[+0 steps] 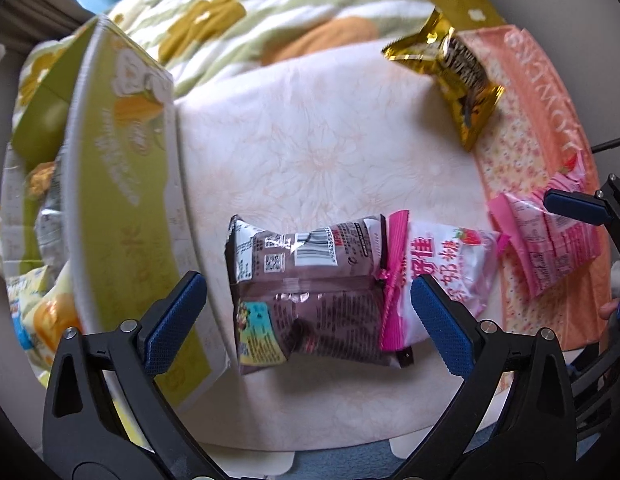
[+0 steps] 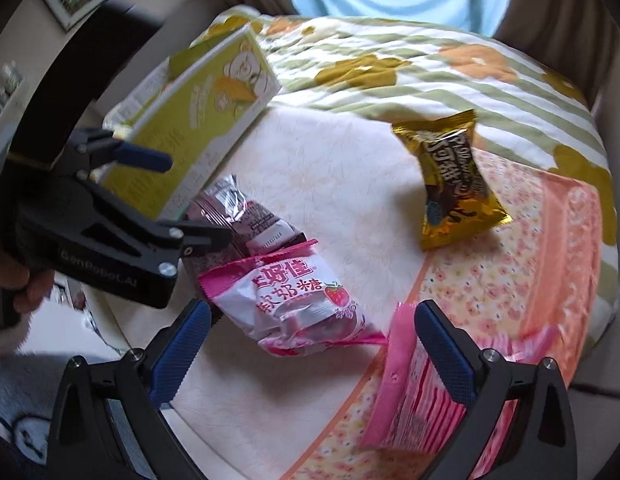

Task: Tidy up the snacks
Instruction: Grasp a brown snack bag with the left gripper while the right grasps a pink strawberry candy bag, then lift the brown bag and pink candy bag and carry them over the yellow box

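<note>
A brown snack packet (image 1: 305,288) lies on the pale cloth (image 1: 310,140), and my left gripper (image 1: 305,296) hovers open with a finger on either side of it. A pink-and-white strawberry candy packet (image 1: 442,264) overlaps the brown packet's right end. In the right wrist view my right gripper (image 2: 312,320) is open above that strawberry packet (image 2: 297,304), its right finger over a pink striped packet (image 2: 410,400). A gold packet (image 2: 454,184) lies farther back. The green snack box (image 1: 121,200) stands at the left with several packets inside.
A pink-orange floral cloth (image 2: 510,280) covers the right side, and a green-striped flowered blanket (image 2: 390,64) lies behind. The left gripper (image 2: 185,200) and the hand (image 2: 29,292) holding it fill the left of the right wrist view. The surface edge runs along the near side.
</note>
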The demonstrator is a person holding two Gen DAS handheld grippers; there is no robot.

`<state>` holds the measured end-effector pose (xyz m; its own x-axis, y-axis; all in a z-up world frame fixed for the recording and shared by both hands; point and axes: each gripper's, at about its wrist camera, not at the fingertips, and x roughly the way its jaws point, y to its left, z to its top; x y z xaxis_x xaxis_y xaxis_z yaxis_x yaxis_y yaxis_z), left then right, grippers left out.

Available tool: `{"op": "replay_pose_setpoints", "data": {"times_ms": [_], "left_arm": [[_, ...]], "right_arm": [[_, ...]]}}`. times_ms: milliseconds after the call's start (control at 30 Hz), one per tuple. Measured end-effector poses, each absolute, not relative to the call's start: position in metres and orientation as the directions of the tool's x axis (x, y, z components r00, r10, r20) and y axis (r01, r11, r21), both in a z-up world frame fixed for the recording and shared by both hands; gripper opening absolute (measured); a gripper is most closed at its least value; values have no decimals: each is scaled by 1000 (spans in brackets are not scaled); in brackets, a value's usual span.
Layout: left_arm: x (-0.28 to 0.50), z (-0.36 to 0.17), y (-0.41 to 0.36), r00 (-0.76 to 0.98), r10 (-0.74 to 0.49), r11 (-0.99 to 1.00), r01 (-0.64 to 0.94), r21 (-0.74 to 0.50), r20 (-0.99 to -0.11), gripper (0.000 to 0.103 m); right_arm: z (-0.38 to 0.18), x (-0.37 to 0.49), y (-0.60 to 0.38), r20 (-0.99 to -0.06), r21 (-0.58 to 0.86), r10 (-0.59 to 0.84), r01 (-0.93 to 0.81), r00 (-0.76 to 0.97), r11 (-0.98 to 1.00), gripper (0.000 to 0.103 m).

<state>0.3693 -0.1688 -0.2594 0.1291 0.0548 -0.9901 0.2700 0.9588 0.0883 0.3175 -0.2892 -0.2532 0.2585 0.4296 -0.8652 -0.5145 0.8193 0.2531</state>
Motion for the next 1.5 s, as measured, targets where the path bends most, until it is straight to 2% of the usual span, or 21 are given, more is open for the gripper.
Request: {"op": "replay_pose_setpoints", "data": {"times_ms": [100,433,933,1100,1333,1400,1500], "left_arm": [[376,-275,-169,80,71,956,278,91,-994,97],[382,-311,-161,-33,58,973,223,49,-998,96],[361,-316,-163,60,40,969,240,53,-997,95],[353,-310,-159,108,33,971,232,57,-994,81],[342,-298,-154,126,23,977,206,49,-992,77],[336,-291,-155,136,13,982,186,38,-991,76],[332,-283,-154,147,-25,986,168,0,-989,76]], "right_arm": [[-268,325,-282,-876,263,433,-542,211,798,102],[-303,340,-261,-926,220,363,-635,103,740,102],[-325,335,-251,-934,246,358,-722,3,646,102],[-326,335,-250,-932,238,362,-741,7,627,102],[-328,318,-245,-934,212,357,-756,30,619,101],[-329,315,-245,-933,212,359,-754,34,621,99],[-324,301,-247,-943,156,326,-771,70,618,82]]}}
